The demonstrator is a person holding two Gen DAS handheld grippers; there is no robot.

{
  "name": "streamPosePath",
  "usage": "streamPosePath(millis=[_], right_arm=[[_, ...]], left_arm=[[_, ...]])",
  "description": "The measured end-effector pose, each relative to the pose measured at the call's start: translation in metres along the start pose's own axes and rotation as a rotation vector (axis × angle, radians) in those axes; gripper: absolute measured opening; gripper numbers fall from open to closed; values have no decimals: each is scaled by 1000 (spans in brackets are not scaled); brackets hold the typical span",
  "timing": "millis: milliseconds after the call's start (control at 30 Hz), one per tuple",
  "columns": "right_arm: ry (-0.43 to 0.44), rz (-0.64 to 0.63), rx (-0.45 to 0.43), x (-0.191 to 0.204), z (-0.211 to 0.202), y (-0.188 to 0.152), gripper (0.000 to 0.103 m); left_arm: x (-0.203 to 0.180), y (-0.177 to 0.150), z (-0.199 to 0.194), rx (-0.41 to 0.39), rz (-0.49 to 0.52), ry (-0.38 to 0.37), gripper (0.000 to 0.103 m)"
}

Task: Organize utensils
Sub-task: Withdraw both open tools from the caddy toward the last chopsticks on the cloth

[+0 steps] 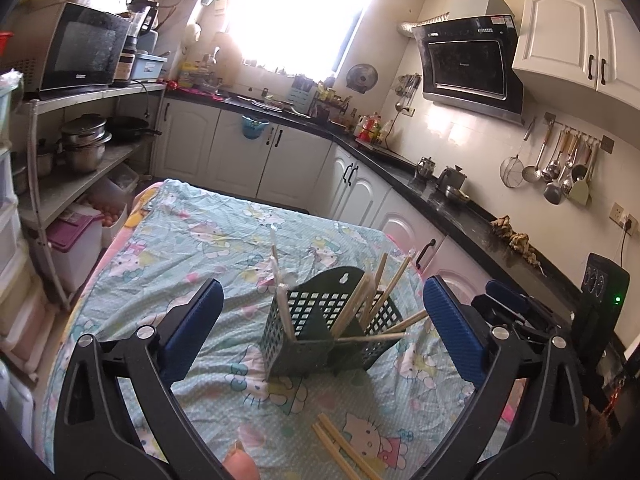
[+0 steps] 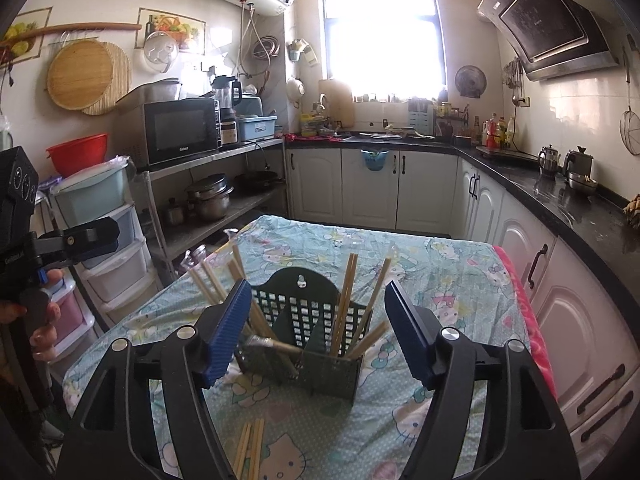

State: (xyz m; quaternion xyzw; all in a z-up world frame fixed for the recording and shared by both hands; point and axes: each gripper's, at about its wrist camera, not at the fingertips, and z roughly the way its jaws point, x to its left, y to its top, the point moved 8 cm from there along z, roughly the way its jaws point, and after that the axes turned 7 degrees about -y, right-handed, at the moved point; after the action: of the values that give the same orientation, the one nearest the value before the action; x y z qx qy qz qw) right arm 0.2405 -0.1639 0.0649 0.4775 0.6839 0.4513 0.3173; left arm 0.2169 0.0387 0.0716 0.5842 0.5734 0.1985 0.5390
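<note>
A dark green perforated utensil holder (image 1: 320, 328) (image 2: 308, 332) stands on the table with the patterned cloth (image 1: 192, 248) (image 2: 440, 272). Several wooden chopsticks (image 1: 372, 300) (image 2: 348, 300) lean in its compartments, some wrapped in clear plastic (image 1: 276, 264). Loose chopsticks (image 1: 340, 448) (image 2: 250, 450) lie on the cloth in front of the holder. My left gripper (image 1: 320, 328) is open and empty, hovering before the holder. My right gripper (image 2: 316, 332) is open and empty, also before the holder. The left gripper's body (image 2: 60, 240) shows at the left of the right wrist view.
Black countertop (image 1: 460, 204) (image 2: 560, 196) with kettles runs along the right. White cabinets (image 1: 248, 160) (image 2: 372, 188) stand behind the table. A shelf with microwave (image 1: 76, 52) (image 2: 180, 128) and pots, plus plastic drawers (image 2: 116, 256), stand left.
</note>
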Motion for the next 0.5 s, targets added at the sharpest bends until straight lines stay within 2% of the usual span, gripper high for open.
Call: streamPosePath(millis=[500], right_arm=[[19, -54, 25, 22, -14, -24, 68]], left_arm=[[-2, -24, -16, 16, 19, 15, 92]])
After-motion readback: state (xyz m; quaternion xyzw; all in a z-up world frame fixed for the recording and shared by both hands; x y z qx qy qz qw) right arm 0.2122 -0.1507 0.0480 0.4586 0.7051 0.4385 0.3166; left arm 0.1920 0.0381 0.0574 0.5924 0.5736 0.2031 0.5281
